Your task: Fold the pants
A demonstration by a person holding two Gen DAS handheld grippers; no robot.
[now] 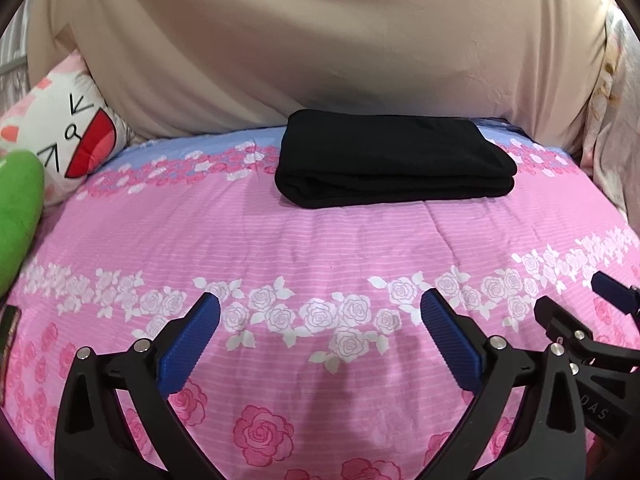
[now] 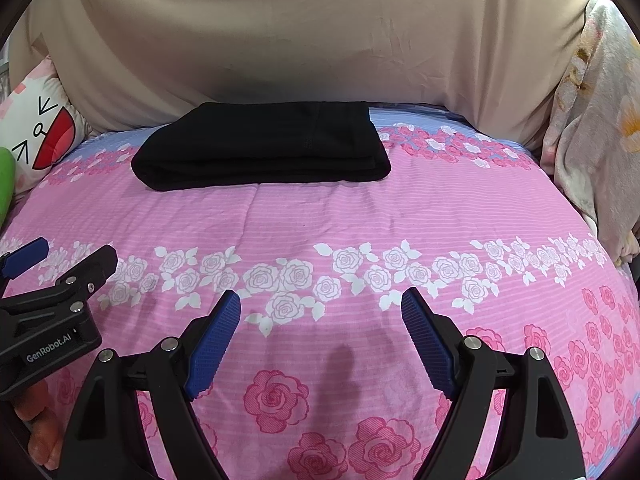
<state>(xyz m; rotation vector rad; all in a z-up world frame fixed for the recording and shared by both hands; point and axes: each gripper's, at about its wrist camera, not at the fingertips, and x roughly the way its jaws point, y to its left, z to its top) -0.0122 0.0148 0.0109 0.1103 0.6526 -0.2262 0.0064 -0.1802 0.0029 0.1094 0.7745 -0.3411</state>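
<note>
A beige sheet [image 1: 320, 40] fills the background from 10 to 2 o'clock; what it covers is hidden. Below it, a pink rose-print bedspread [image 2: 320, 216] spans both views, its edges cut off by the fisheye rim. The black pants [image 1: 394, 160] lie folded into a compact rectangle at 12 o'clock on the bedspread, touching the beige sheet's lower edge. A cartoon-face pillow [image 1: 68, 136] and a green plush item [image 1: 18, 208], both partly cropped, sit at 9 o'clock. The left gripper [image 1: 320, 320] hovers with jaws spread wide, nothing between them. The right gripper [image 2: 320, 316] likewise stands apart and empty, well short of the pants.
</note>
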